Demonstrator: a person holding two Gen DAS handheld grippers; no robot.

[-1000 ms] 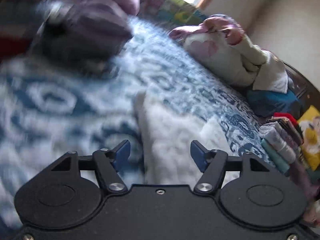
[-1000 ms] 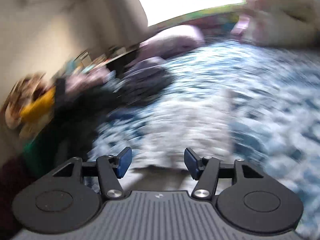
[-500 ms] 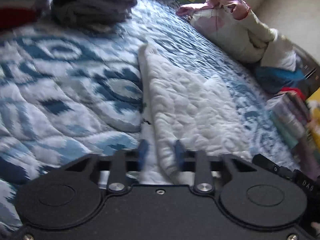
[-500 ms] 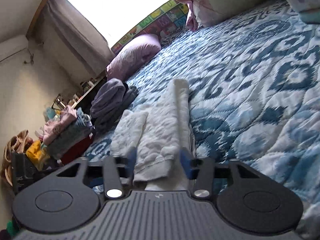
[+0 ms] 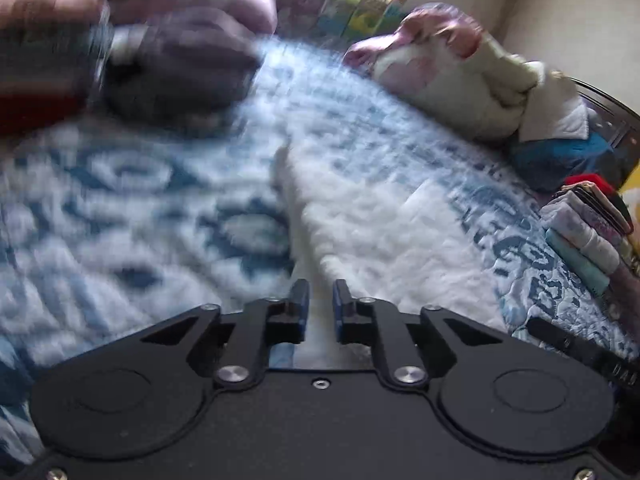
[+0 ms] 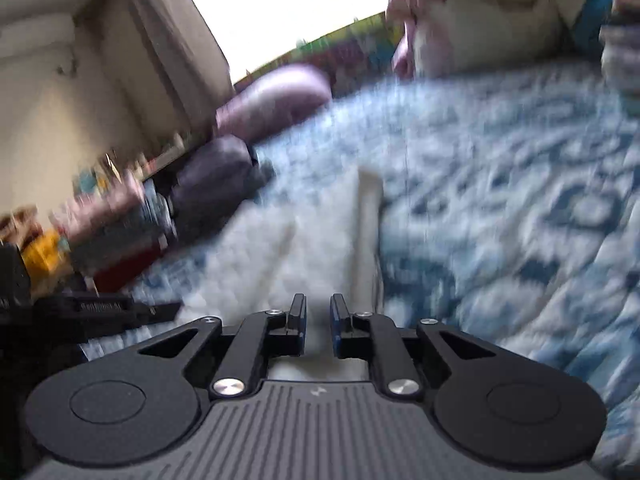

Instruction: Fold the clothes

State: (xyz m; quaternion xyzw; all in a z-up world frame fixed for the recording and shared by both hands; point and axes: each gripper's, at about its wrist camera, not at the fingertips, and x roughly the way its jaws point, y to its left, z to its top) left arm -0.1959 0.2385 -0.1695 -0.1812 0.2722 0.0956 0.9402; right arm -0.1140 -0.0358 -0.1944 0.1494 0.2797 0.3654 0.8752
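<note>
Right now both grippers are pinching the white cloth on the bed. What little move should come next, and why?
Probably lift both together and carry the near edge forward over the far part. The left hand-held gripper and right hand-held gripper each look shut on the near end of the white quilted garment, which lies long and flat on the blue patterned bedspread, so a halving fold seems due.
</note>
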